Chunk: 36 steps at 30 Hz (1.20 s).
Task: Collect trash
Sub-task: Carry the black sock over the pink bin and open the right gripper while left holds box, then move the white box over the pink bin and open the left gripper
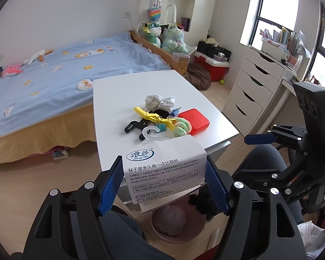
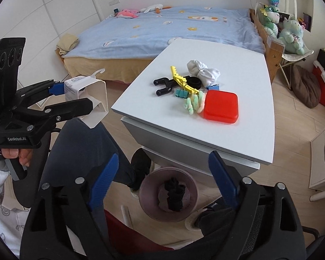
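My left gripper (image 1: 163, 181) is shut on a white sock packaging sleeve (image 1: 162, 169) with a plastic hook and printed label. It holds it in the air off the table's near edge, also shown in the right wrist view (image 2: 91, 99). A pinkish trash bin (image 2: 169, 192) stands on the floor below the table edge, with something black inside; it also shows in the left wrist view (image 1: 175, 223). My right gripper (image 2: 162, 177) is open and empty above the bin.
The white table (image 2: 238, 69) holds rolled white socks (image 2: 202, 69), a yellow clip (image 2: 182, 79), a black tool (image 2: 169, 84), binder clips (image 2: 182, 93), a fuzzy hair tie (image 2: 195, 104) and a red box (image 2: 221, 106). A bed lies behind, white drawers (image 1: 253, 86) to the right.
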{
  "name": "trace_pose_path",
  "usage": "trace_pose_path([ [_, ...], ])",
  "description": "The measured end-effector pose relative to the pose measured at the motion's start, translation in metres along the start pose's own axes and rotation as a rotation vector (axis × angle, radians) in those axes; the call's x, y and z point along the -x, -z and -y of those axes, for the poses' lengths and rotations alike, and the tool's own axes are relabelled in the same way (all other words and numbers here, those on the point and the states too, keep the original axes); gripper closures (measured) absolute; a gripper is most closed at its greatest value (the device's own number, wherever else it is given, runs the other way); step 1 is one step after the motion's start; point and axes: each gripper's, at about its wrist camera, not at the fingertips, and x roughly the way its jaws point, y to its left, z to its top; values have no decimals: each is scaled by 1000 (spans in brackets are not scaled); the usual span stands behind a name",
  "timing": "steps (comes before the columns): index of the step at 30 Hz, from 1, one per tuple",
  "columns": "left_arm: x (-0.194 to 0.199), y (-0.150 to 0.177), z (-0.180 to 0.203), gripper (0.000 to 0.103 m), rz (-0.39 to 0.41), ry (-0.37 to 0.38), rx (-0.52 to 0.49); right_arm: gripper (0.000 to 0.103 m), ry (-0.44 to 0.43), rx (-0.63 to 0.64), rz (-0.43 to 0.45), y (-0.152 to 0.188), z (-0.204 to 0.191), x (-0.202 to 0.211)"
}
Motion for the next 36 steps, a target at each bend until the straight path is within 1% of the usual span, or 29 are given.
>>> trace_pose_path([
  [6, 1, 1, 7, 32, -7, 18, -17, 9, 39, -34, 14, 1, 12, 7],
  [11, 2, 1, 14, 32, -8, 35, -40, 8, 71, -52, 28, 4, 18, 14],
  [19, 1, 1, 31, 32, -16, 56, -90, 8, 125, -94, 77, 4, 34, 35],
  [30, -2, -1, 55, 32, -35, 91, -148, 8, 146, -144, 116, 9, 53, 49],
  [31, -3, -1, 57, 31, -36, 96, -150, 8, 145, -147, 118, 9, 53, 49],
  [33, -2, -1, 59, 21, -30, 98, -150, 8, 144, -151, 121, 10, 55, 50],
  [34, -2, -2, 59, 13, -23, 104, -144, 8, 144, -152, 123, 10, 55, 51],
  [36, -4, -2, 59, 11, -26, 113, -137, 8, 142, -154, 124, 11, 55, 51],
])
